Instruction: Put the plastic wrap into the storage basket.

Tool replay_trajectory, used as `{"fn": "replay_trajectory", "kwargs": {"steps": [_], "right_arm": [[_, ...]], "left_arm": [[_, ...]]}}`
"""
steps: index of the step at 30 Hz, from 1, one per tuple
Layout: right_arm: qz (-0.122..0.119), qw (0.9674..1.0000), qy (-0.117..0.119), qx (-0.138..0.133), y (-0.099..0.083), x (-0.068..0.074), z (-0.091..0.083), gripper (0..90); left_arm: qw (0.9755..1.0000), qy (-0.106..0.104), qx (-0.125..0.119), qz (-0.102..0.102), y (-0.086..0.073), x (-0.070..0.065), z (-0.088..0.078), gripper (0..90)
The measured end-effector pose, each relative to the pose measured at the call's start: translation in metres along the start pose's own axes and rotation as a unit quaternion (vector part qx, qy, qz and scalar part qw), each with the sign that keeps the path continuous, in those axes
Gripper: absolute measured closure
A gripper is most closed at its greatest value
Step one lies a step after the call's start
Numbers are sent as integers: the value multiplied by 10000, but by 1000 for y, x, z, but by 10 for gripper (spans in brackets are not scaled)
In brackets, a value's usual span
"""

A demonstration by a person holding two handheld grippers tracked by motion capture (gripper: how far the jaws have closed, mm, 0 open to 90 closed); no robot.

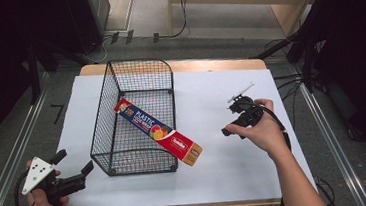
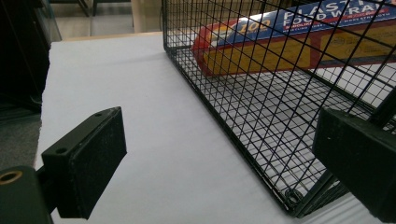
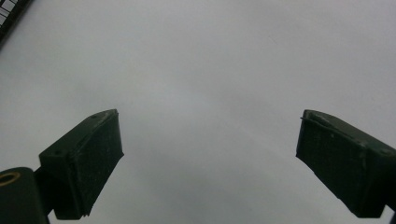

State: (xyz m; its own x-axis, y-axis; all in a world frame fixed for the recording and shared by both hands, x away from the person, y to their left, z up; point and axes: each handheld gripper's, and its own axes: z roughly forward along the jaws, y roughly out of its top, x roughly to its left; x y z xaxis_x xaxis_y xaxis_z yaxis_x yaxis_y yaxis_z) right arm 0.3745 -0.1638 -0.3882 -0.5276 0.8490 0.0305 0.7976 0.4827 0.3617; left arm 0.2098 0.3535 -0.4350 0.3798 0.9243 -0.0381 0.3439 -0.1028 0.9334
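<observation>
Both claws open and empty; wrap box propped across the basket's near right corner.

The black wire mesh basket (image 1: 124,138) stands left of centre on the white-covered bench (image 1: 226,159), with bare white surface on every side and the widest clear stretch to its right. The long red and orange plastic food wrap box (image 1: 159,131) lies on a diagonal: its far-left end sits inside the basket, and its near-right end juts over the rim above the bench. The left claw (image 1: 71,161) hovers at the near left edge, jaws spread wide, just beside the basket's near left corner. The right claw (image 1: 232,114) hangs over open bench, well apart from the basket, jaws spread. Grey floor and metal rails surround the bench.
</observation>
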Motion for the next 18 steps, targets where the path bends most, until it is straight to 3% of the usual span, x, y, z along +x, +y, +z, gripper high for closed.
{"fn": "replay_trajectory", "kwargs": {"steps": [8, 12, 14, 18], "right_arm": [[208, 9990, 73, -385, -29, -13, -2, 73], [386, 9969, 122, -678, -53, -22, -3, 74], [386, 9965, 124, -725, -57, -24, -3, 75], [593, 9930, 190, -1000, -82, -32, -1, 75]], "left_arm": [[10000, 3, 12, 5, 0, -1, 0, 35], [10000, 1, 22, 21, 0, -1, 0, 35], [10000, 11, 38, 35, 0, -2, 0, 35], [10000, 10, 40, 52, 0, -2, 0, 35]]}}
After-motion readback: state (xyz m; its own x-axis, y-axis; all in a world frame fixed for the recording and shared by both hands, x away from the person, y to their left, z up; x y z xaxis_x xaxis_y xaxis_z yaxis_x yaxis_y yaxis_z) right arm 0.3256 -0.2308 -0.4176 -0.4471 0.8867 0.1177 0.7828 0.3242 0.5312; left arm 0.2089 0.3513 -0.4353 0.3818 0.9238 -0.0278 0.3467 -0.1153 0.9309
